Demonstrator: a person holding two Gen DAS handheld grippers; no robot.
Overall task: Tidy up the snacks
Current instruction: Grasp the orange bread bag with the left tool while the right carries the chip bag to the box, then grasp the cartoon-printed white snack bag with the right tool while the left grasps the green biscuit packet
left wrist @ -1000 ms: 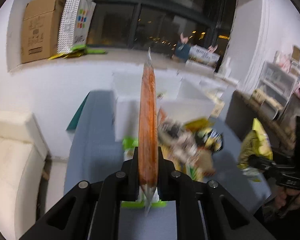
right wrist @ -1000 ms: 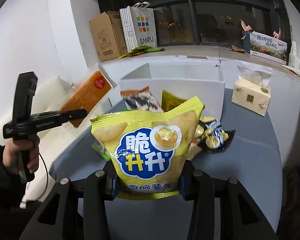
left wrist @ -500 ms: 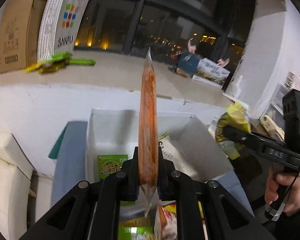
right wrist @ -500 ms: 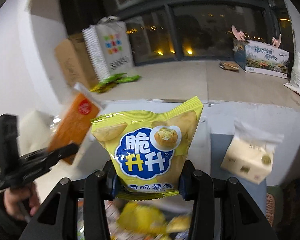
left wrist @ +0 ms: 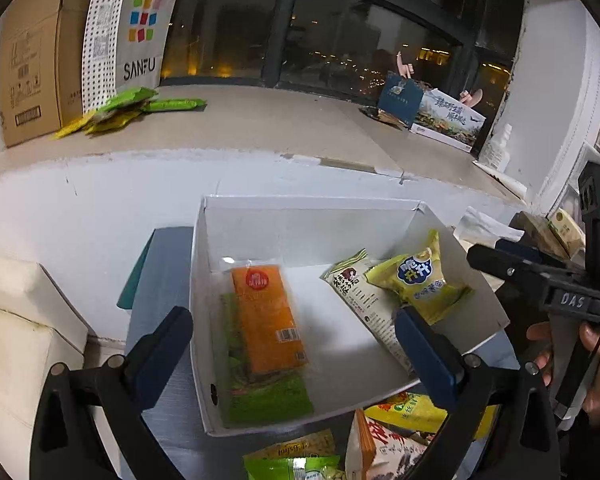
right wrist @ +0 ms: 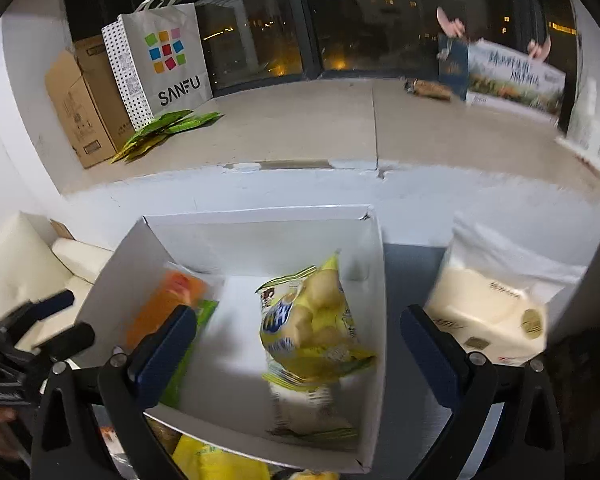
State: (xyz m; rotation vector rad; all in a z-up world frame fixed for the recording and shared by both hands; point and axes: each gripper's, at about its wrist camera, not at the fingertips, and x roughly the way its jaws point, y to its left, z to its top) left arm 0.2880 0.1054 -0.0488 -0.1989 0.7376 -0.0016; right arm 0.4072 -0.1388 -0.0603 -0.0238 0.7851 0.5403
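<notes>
A white open box [left wrist: 204, 240] stands on the grey table; it also shows in the right wrist view [right wrist: 376, 248]. In it lie an orange packet [left wrist: 266, 316] on a green packet [left wrist: 268, 396], a white packet [left wrist: 360, 296] and a yellow chips bag [left wrist: 418, 284]. In the right wrist view the yellow chips bag [right wrist: 312, 332] and the orange packet [right wrist: 160, 312] are blurred. My left gripper [left wrist: 294, 352] is open and empty above the box's near side. My right gripper [right wrist: 296, 356] is open and empty above the box; it also shows at the right of the left wrist view [left wrist: 484, 256].
More snack packets [left wrist: 380, 444] lie on the table in front of the box. A tissue pack [right wrist: 496, 308] stands right of the box. A white sofa [left wrist: 12, 340] is at the left. A windowsill behind holds a cardboard box [left wrist: 32, 56] and a paper bag [left wrist: 128, 32].
Both grippers have opened. The orange packet has left my left gripper and the yellow chips bag my right gripper; both now lie in the white box.
</notes>
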